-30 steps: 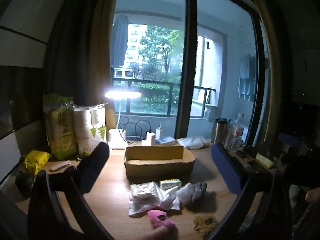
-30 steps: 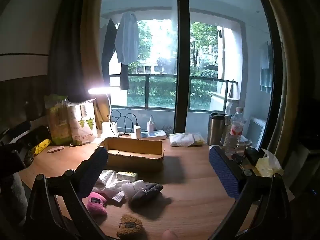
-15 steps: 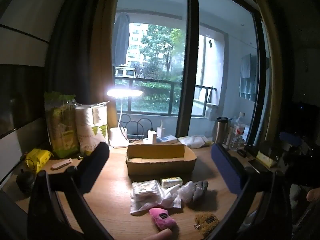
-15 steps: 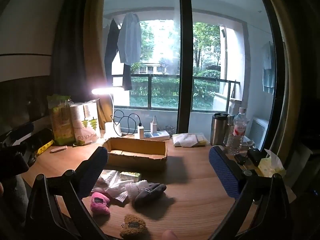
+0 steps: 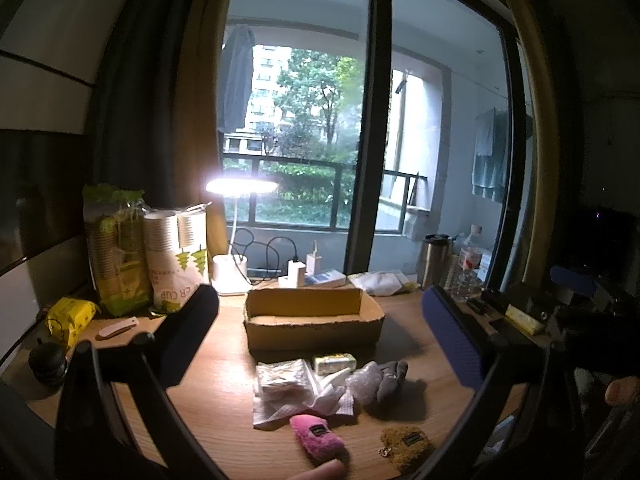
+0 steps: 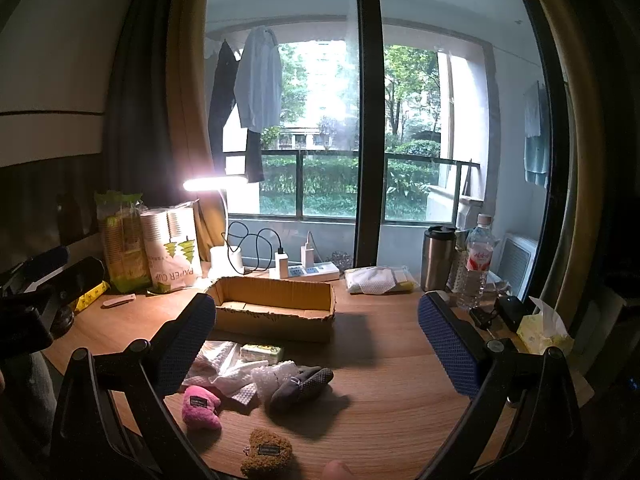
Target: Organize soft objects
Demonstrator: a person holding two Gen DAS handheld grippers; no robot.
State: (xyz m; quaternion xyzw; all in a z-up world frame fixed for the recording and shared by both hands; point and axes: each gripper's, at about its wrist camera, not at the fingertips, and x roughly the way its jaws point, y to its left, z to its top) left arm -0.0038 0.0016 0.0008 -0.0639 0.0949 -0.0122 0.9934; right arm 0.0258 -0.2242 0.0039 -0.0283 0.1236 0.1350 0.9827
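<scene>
- Left gripper (image 5: 320,336): jaws spread wide, holding nothing, raised above the desk (image 5: 208,376).
- Right gripper (image 6: 316,340): jaws likewise spread, empty.
- Box (image 5: 314,322): open, at mid-desk, nothing visible inside.
- Soft items lie in front of the box: pink plush (image 5: 316,436), brown plush (image 5: 406,442), grey sock (image 5: 390,376), white cloth (image 5: 304,400), tissue pack (image 5: 334,362).
- Lamp (image 5: 240,188): lit, behind the box.

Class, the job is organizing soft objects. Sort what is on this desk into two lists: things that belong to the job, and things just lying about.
Belong to the job:
pink plush
brown plush
grey sock
bubble wrap
white cloth
cardboard box

Just lying about:
desk lamp
paper cup packs
steel tumbler
water bottle
power strip
</scene>
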